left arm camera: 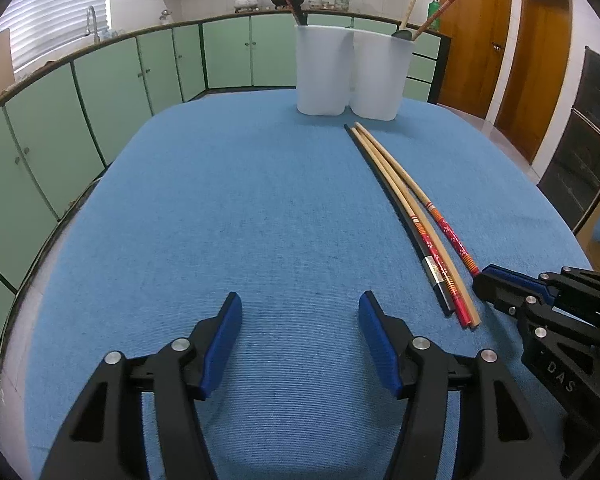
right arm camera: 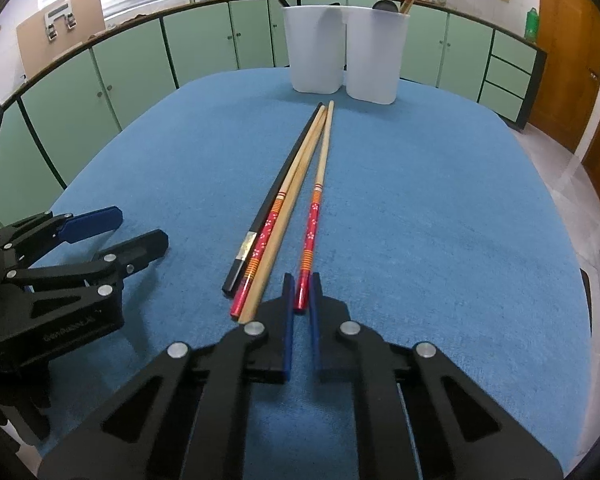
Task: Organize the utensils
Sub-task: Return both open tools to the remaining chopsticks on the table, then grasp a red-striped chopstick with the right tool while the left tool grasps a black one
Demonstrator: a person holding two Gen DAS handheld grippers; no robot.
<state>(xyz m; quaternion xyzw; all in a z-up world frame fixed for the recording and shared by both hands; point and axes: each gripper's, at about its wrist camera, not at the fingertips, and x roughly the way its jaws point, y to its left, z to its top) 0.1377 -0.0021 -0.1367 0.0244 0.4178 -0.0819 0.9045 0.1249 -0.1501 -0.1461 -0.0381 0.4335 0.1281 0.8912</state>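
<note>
Several chopsticks lie on the blue tablecloth (right arm camera: 420,200), pointing toward two white containers (right arm camera: 314,52) at the far edge. A black one (right arm camera: 278,192), a red-patterned one (right arm camera: 265,236) and a plain wooden one (right arm camera: 284,220) lie side by side. My right gripper (right arm camera: 302,280) is shut on the near end of a separate red-patterned chopstick (right arm camera: 314,204), which rests on the cloth. In the left wrist view, my left gripper (left arm camera: 300,304) stands open over bare cloth, left of the chopsticks (left arm camera: 404,208), and the right gripper (left arm camera: 484,274) sits at the red chopstick's end.
The left container (left arm camera: 322,76) holds a dark chopstick; the right container (left arm camera: 380,80) holds a dark spoon and chopsticks. My left gripper (right arm camera: 140,227) shows at the left of the right wrist view. Green cabinets (left arm camera: 100,92) ring the table; wooden doors (left arm camera: 540,72) stand right.
</note>
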